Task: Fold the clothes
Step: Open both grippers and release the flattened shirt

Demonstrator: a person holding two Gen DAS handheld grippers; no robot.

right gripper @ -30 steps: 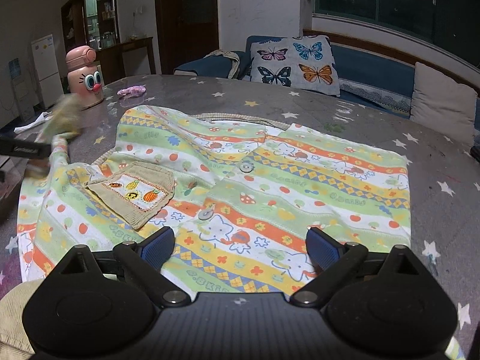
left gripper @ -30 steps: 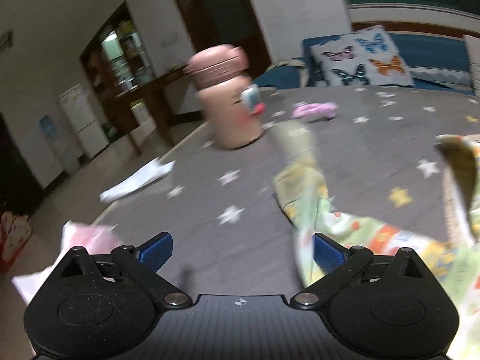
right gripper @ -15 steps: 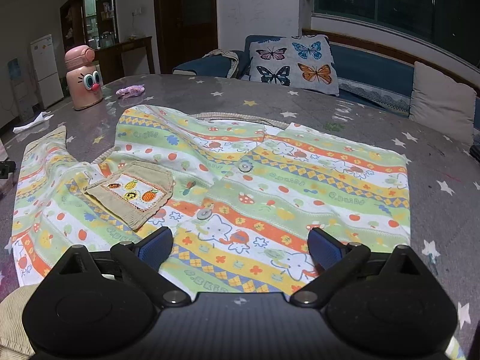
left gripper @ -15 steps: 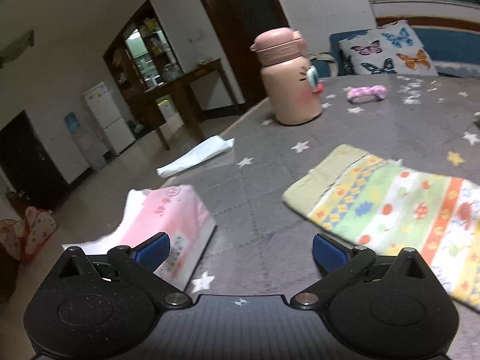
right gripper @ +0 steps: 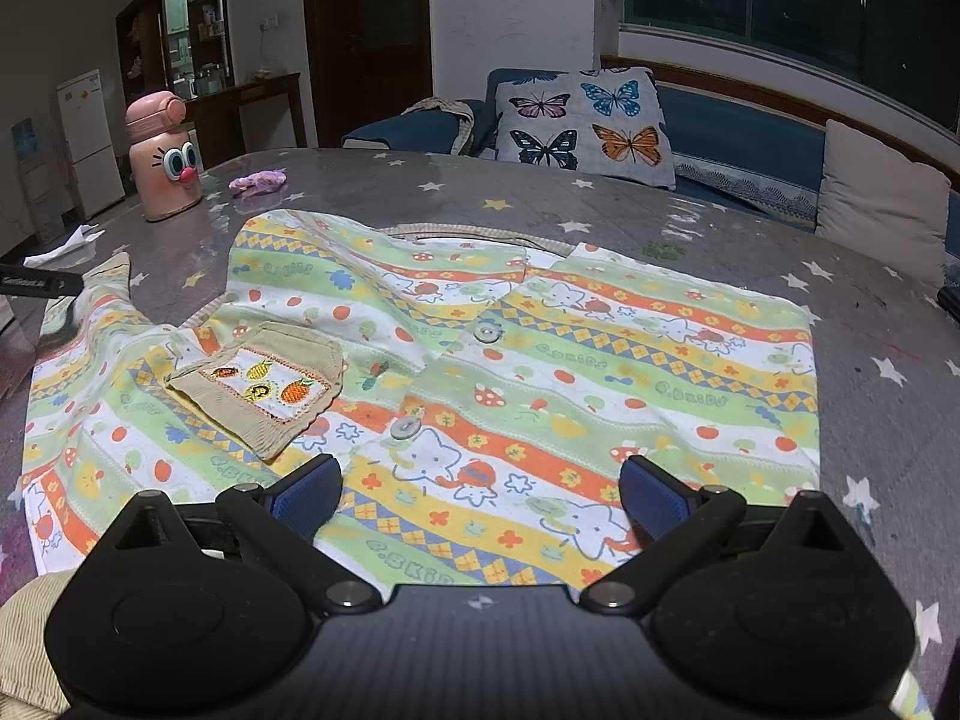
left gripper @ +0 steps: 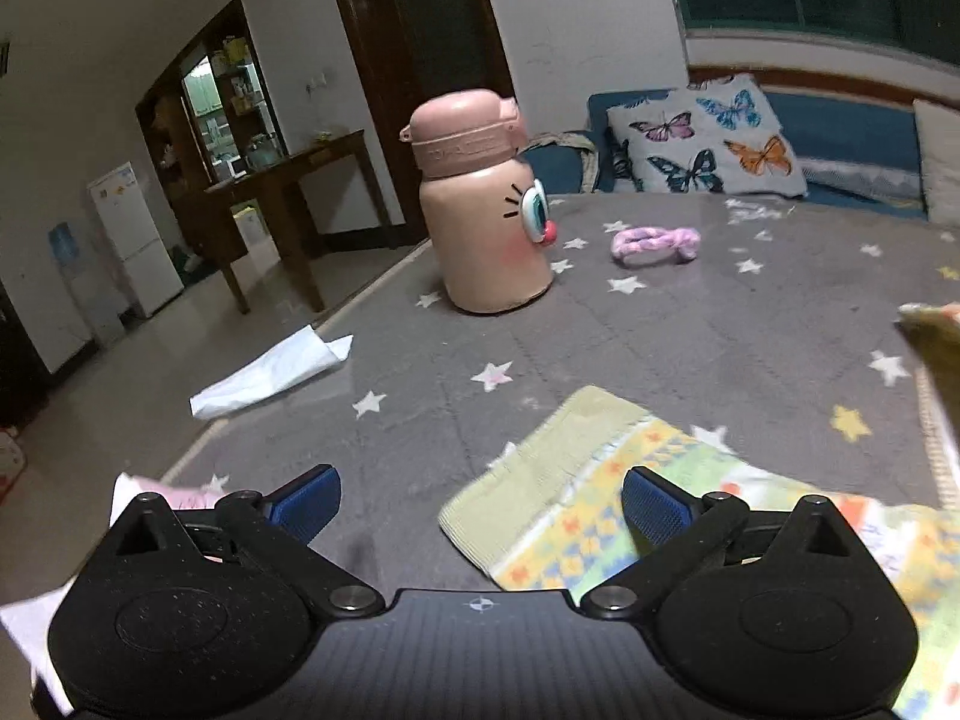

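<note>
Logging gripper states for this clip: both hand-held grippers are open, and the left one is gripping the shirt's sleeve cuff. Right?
Not quite. The left hand-held gripper is open, but it grips nothing: in the left wrist view the sleeve cuff lies flat on the table between its spread fingers. The right hand-held gripper is open too.

Child's shirt (right gripper: 456, 360) spread flat, front up, on grey star-print surface. Fabric: horizontal bands of green, white, orange, yellow; fruit, mushroom, elephant prints. Two round pale buttons (right gripper: 487, 333) down centre placket. Beige ribbed pocket (right gripper: 264, 387) with embroidered fruit on left chest panel in view, bottom corner slightly lifted. Beige ribbed trim at neckline and hem. Sleeve (left gripper: 600, 498) extended sideways, green cuff flat on surface; slightly wrinkled near shoulder.
</note>
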